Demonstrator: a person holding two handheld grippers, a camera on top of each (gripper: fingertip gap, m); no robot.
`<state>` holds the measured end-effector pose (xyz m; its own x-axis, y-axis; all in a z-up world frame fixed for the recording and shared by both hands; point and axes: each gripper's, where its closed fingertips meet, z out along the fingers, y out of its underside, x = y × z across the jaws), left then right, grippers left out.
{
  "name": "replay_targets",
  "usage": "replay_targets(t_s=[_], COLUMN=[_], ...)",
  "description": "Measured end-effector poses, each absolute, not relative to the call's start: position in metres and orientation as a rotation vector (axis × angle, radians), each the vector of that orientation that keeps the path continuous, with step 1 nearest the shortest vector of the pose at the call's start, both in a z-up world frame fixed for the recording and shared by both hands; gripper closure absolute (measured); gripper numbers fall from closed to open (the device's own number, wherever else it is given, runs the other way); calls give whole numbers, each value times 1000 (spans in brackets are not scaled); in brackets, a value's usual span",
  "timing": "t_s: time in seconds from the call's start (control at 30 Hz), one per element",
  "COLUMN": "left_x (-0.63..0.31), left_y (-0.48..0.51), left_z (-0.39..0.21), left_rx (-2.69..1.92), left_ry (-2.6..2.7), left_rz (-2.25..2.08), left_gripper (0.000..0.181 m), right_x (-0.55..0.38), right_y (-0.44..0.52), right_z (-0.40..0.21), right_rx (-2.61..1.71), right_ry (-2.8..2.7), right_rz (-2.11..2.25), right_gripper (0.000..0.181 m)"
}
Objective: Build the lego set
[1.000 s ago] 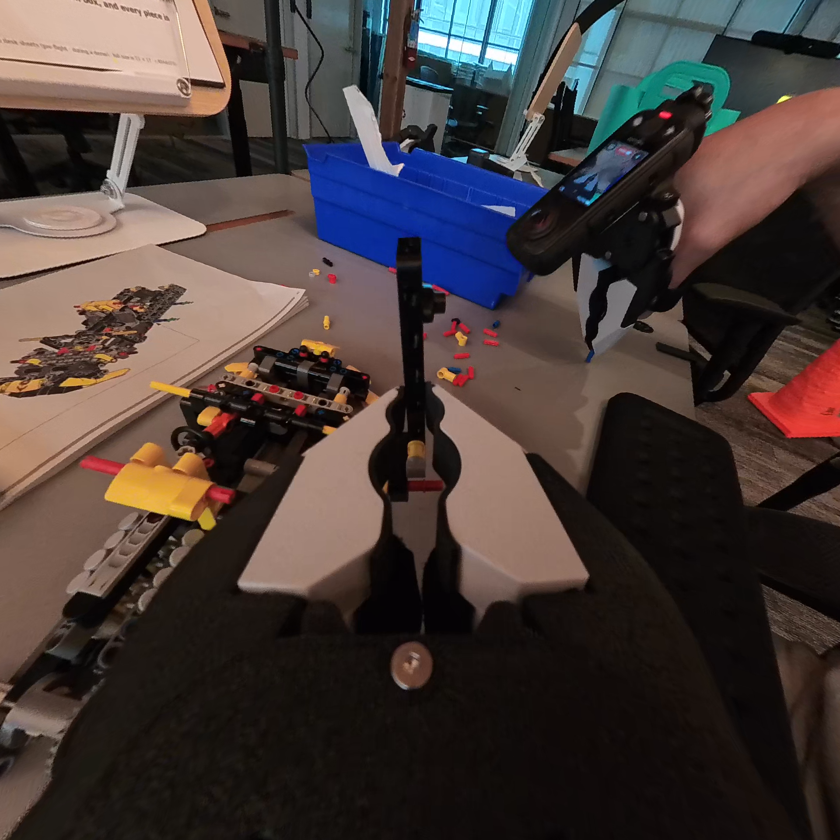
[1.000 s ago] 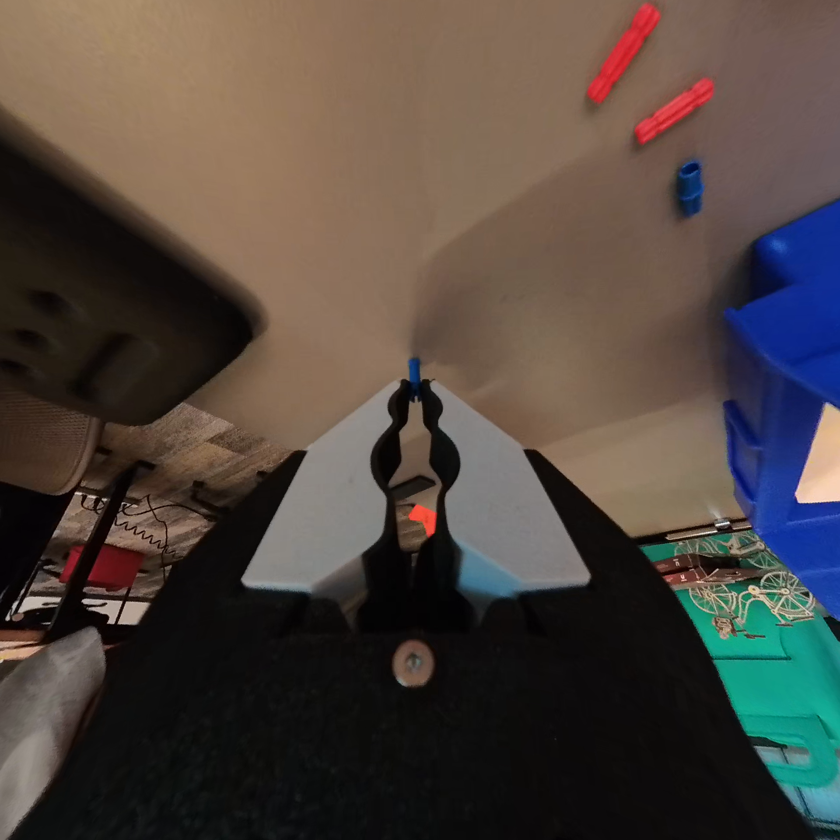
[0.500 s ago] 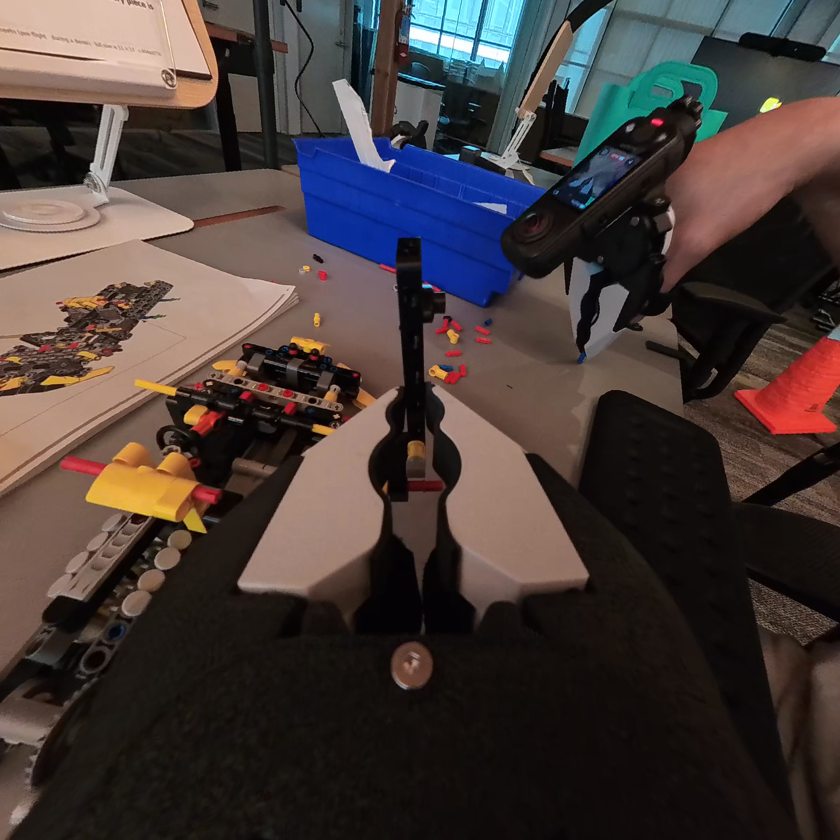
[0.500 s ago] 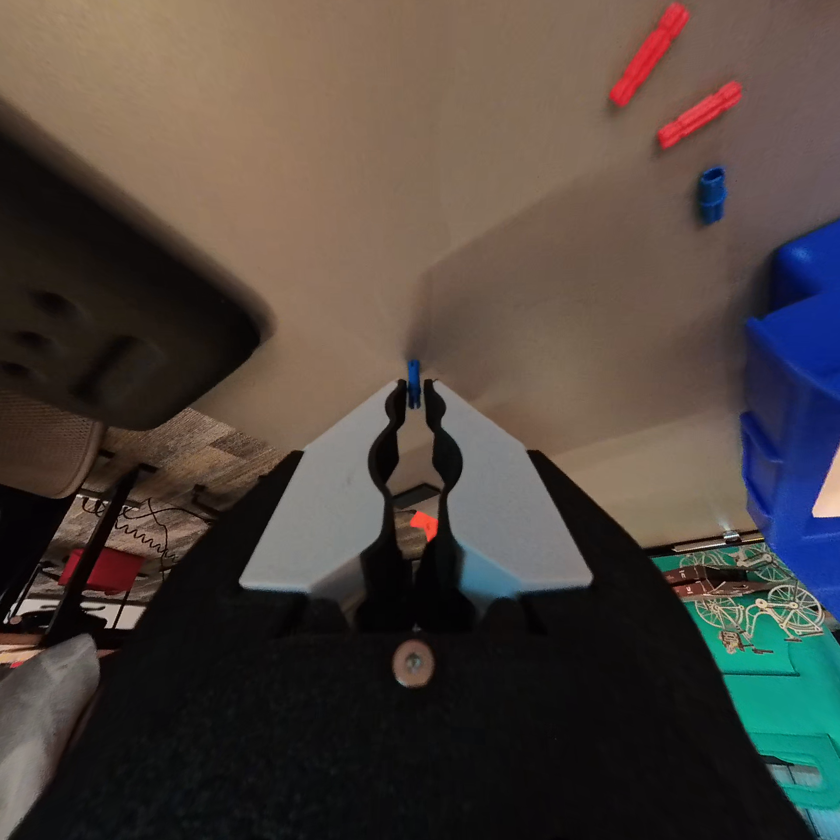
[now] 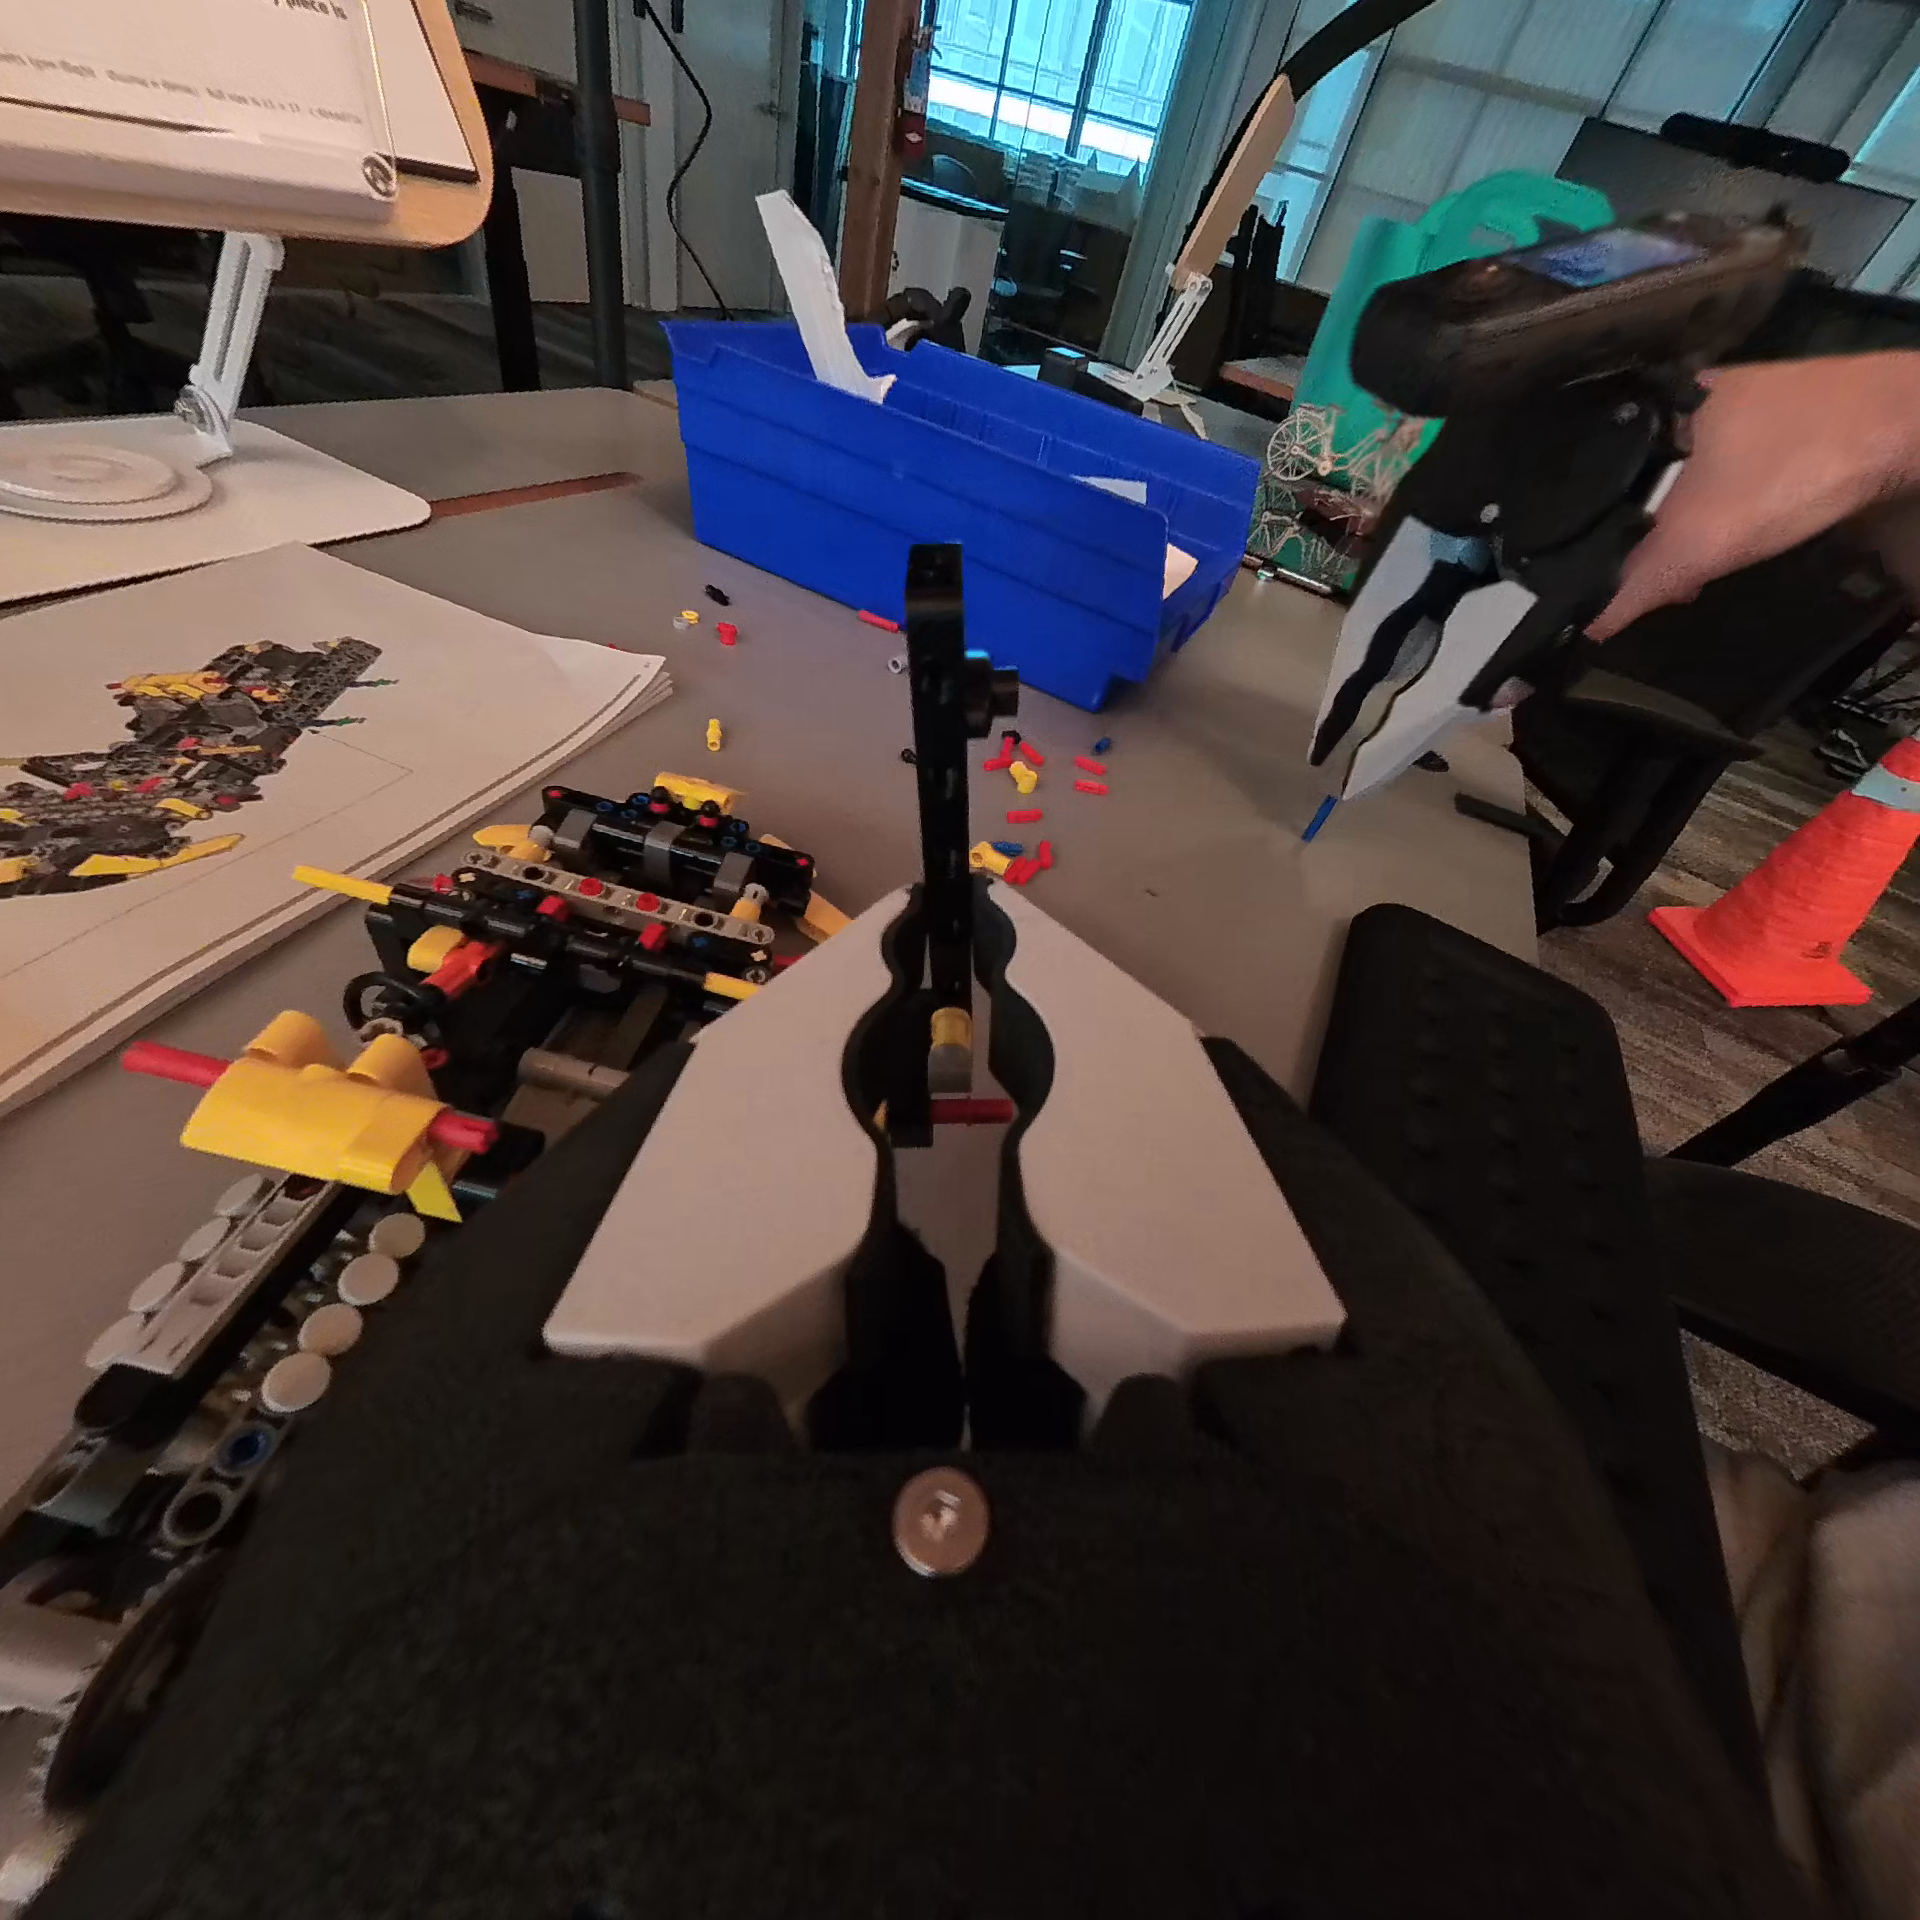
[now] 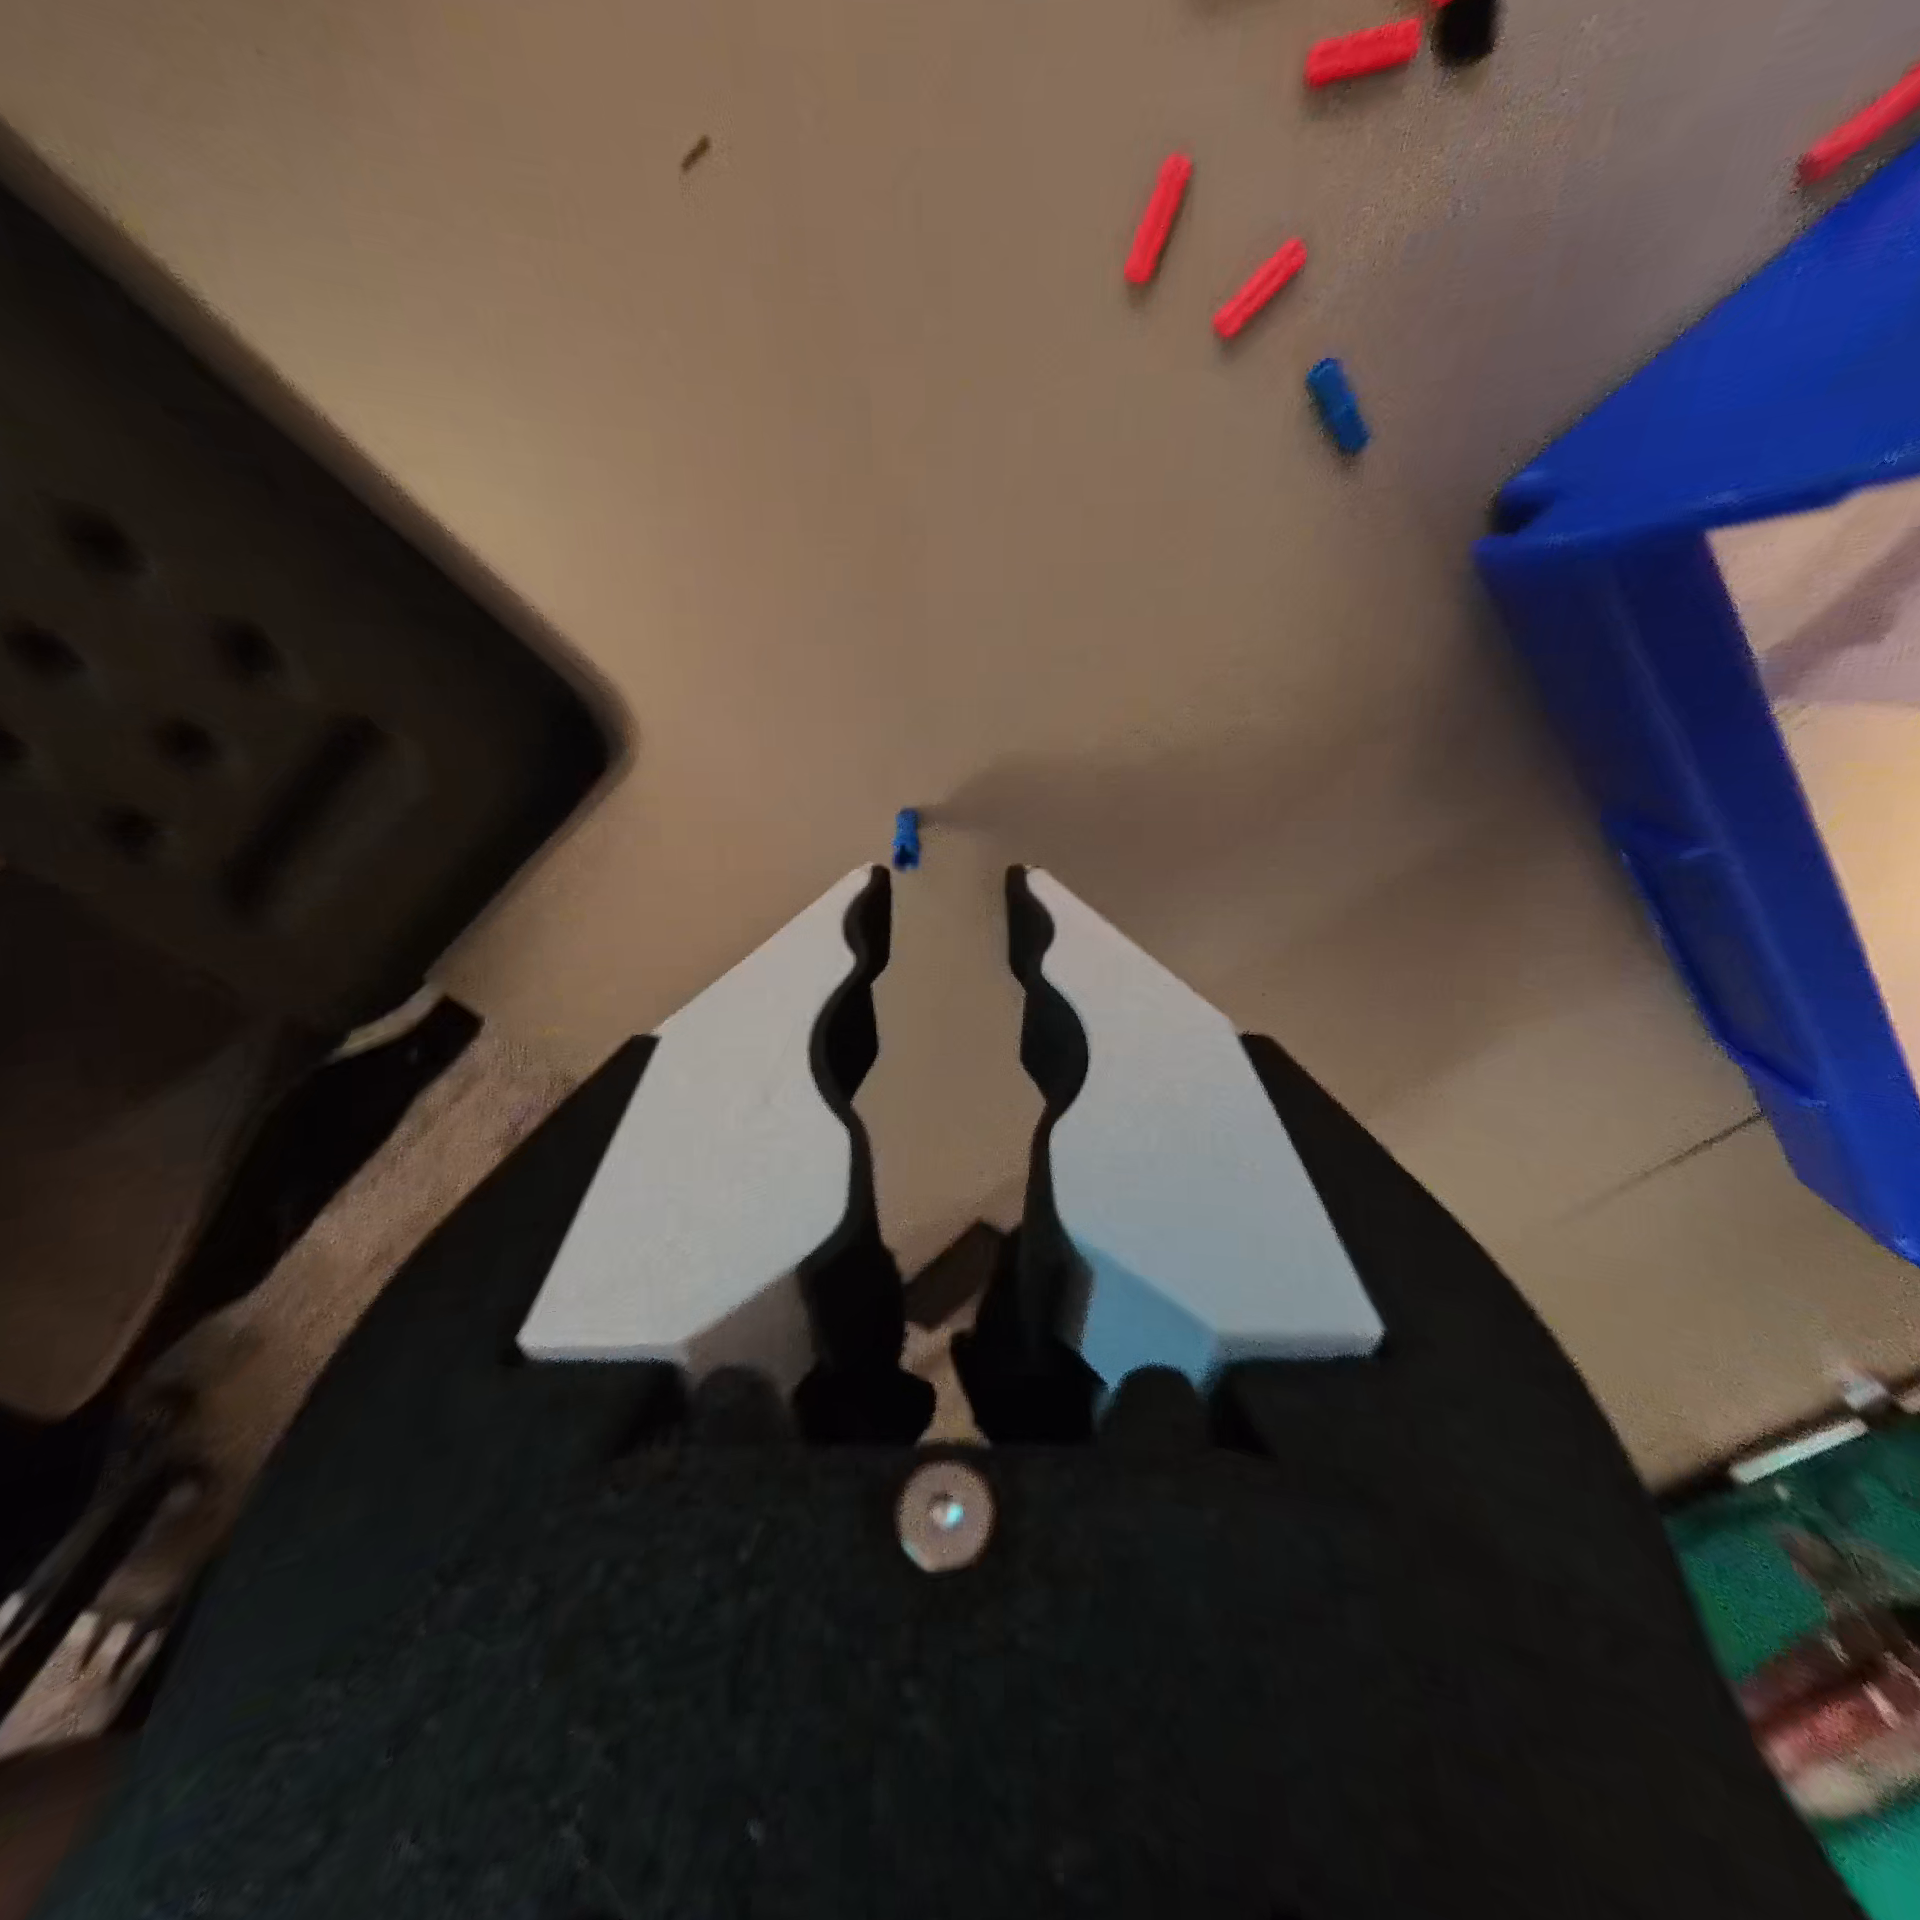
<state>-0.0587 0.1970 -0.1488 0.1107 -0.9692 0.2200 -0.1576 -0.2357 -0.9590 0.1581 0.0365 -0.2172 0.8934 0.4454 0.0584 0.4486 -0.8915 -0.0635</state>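
Two grippers work here: the left gripper (image 5: 940, 904) jaws clamp a stiff black beam (image 5: 938, 748) upright, while the right gripper (image 6: 948, 871) jaws, parted, hover over a tiny, light, slippery blue pin (image 6: 906, 837) on the bench (image 6: 831, 468), best pinched across its middle.

Colours on the grey table (image 5: 1195, 914)

The bin (image 5: 935, 499) was bright blue; loose pins (image 5: 1039, 774) were red, yellow and blue, and one small blue pin (image 6: 906, 837) lay apart. The lego model (image 5: 582, 914) was black, grey and yellow with red axles. The beam (image 5: 940, 748) was black. The gripper fingers (image 5: 769, 1122) were light grey with black inner faces. The traffic cone (image 5: 1808, 894) was orange. The booklet (image 5: 208, 748) was white, printed with a black-and-yellow figure.
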Motion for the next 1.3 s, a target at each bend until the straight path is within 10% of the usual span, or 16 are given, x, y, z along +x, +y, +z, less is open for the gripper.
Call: replay_targets(t_s=[0.77,1.3], left_x=[-55,-59], left_y=[192,195], left_z=[-154,-135], left_rx=[-1562,-1642], left_ry=[1170,899], left_rz=[-1240,-1750], left_gripper=[174,174], right_x=[150,-53], right_y=[40,195], right_z=[-235,-113], right_rx=[-2690,-1699], right_ry=[-639,-414], right_rz=[51,-30], right_gripper=[177,178])
